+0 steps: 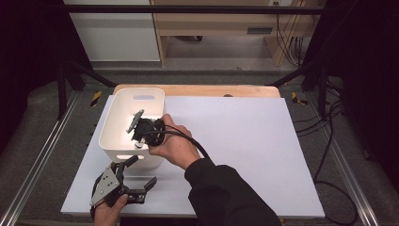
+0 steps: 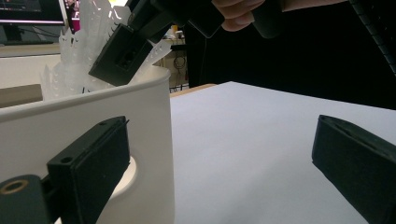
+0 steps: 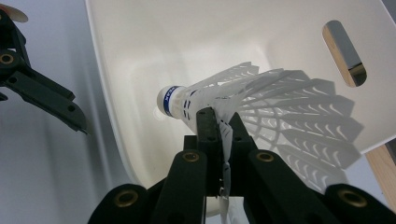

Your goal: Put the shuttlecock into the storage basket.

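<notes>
The right gripper [image 3: 219, 126], jaws clamped on a shuttlecock [image 3: 243, 100], hangs inside the white bin [image 3: 140, 56], release pending; left gripper [image 1: 129, 181] jaws gape empty beside it.

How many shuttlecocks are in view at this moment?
1. A white shuttlecock is clamped by its skirt in the right gripper, held over the inside of the white bin. The gripper hides part of the bin floor, so another could lie unseen.
</notes>
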A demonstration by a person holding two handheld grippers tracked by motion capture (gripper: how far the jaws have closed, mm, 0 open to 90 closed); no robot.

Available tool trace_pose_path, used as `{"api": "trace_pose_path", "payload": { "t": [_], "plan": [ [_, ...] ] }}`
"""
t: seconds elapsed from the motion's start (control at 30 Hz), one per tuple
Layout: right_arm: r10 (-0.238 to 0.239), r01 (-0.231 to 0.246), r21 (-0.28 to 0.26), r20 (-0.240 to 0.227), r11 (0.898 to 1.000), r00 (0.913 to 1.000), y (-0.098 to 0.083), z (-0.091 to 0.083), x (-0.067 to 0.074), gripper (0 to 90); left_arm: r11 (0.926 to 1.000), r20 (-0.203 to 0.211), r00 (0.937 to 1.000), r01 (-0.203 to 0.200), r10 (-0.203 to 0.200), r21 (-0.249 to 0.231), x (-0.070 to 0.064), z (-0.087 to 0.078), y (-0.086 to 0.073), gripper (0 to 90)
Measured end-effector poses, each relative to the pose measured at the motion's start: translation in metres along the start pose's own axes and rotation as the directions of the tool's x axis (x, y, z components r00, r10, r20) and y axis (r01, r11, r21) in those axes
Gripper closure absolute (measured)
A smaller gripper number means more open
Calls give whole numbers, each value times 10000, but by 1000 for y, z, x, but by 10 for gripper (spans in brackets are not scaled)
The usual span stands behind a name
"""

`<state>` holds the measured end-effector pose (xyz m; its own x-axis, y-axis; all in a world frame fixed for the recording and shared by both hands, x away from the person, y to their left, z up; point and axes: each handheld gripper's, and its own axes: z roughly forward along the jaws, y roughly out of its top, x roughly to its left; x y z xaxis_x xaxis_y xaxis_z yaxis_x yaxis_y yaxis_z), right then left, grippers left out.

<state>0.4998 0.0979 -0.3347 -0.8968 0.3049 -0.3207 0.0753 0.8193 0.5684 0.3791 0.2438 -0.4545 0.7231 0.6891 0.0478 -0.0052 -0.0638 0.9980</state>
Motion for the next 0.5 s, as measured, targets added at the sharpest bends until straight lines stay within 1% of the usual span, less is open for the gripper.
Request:
{"api": "trace_pose_path", "payload": {
  "t": [0.17,0.2,0.27,0.5],
  "plan": [
    [-16,17,97,-93,10000,10000,1,3,1,879,10000,9,10000,0,0,-9,0,0,0,42],
    [-93,94,120,-112,9999,9999,1,3,1,879,10000,10,10000,2,-2,-8,0,0,0,42],
    [-27,29,139,-153,9999,9999,1,4,2,879,10000,16,10000,5,-5,-10,0,0,0,43],
    [-65,71,240,-252,9997,9997,2,7,2,878,10000,26,10000,-3,3,-6,0,0,0,43]
  ]
}}
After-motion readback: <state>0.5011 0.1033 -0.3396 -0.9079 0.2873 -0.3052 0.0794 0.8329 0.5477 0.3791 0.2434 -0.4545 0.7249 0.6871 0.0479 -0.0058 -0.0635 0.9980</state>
